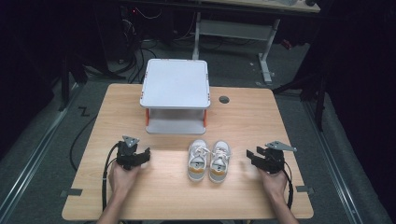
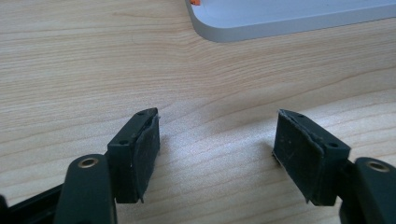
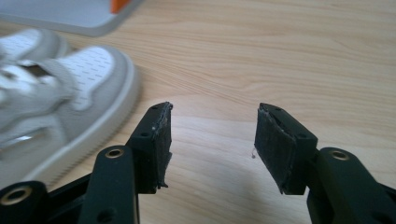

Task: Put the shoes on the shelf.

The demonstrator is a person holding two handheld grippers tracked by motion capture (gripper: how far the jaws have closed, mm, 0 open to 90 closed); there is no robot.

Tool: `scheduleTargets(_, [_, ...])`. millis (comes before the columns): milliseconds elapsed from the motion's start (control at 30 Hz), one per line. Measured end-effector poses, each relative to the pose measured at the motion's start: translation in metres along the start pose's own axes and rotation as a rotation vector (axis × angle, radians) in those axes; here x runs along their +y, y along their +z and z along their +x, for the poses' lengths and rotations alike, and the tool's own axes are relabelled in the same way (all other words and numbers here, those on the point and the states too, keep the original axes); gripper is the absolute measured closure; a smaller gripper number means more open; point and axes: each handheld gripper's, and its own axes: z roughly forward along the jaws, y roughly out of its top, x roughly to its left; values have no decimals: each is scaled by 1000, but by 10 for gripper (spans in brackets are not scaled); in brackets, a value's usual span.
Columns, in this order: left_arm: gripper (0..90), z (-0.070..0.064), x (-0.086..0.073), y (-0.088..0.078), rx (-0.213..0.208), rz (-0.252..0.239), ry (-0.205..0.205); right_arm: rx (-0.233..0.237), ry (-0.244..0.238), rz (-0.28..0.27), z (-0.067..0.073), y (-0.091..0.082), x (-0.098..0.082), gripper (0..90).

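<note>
Left fingers: the left gripper [image 1: 134, 156] has its fingers [image 2: 140, 154] spread wide with bare wood between them, holding nothing; it rests low at the left of the bench [image 1: 140, 196], well apart from the shoes.

Right fingers: the right gripper [image 1: 264, 158] also stands wide apart and empty, its fingers [image 3: 280, 149] over bare wood, with the nearest shoe just beside its left finger in the right gripper view (close, but not touching).

Shoes: a pair of small white-and-grey sneakers [image 1: 209, 160] with tan heel patches sits side by side, toes pointing toward the shelf, near the middle of the bench between the two grippers. Paired and aligned like this, they look ready to be taken one per hand or slid together.

Shelf: a low white two-tier rack [image 1: 175, 95] with orange corner posts stands behind the shoes, its open lower tier facing them, likely where the pair belongs.

Stance: both grippers flank the shoes at rest, so I judge that no grasp has begun.
</note>
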Motion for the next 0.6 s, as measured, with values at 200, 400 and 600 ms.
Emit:
scheduleTargets(200, [317,-3,2,-3,-9,17,-5,-71,-9,34,-9,7,-3,452])
scheduleTargets(400, [357,-15,8,-15,-73,29,50,-125,-13,69,-17,16,-7,446])
scheduleTargets(600, [379,-40,20,-35,-169,13,51,-158,-29,71,-17,17,-7,440])
